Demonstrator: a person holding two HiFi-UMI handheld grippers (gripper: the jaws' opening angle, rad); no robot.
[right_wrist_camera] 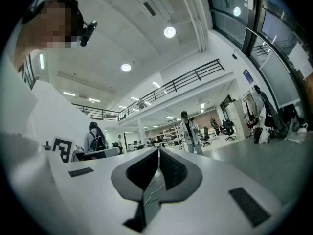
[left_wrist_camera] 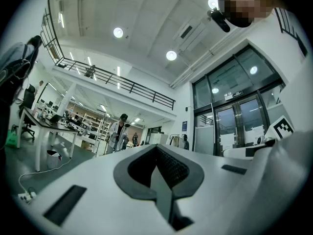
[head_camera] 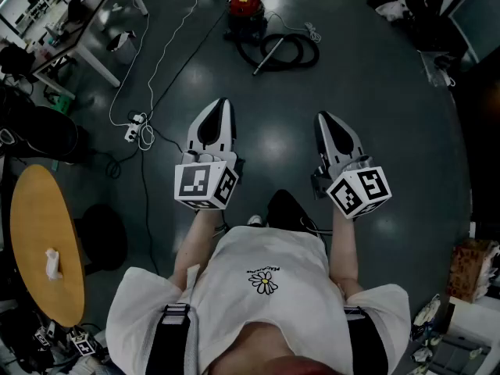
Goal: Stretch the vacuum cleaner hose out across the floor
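Dark floor (head_camera: 383, 108), vacuum hose (head_camera: 307, 59) coiled well ahead of left gripper (head_camera: 222, 104) and right gripper (head_camera: 325, 117), both closed, empty

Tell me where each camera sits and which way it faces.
Head view: on the head, looking steeply down at the floor; shows shirt, forearms, left gripper, right gripper; vacuum and hose ahead.
Left gripper view: on that gripper, along its shut jaws, near level into the hall; shirt at right.
Right gripper view: likewise, jaws shut, level; shirt at left.
Shared: both gripper views show the balcony and a white-coated bystander.
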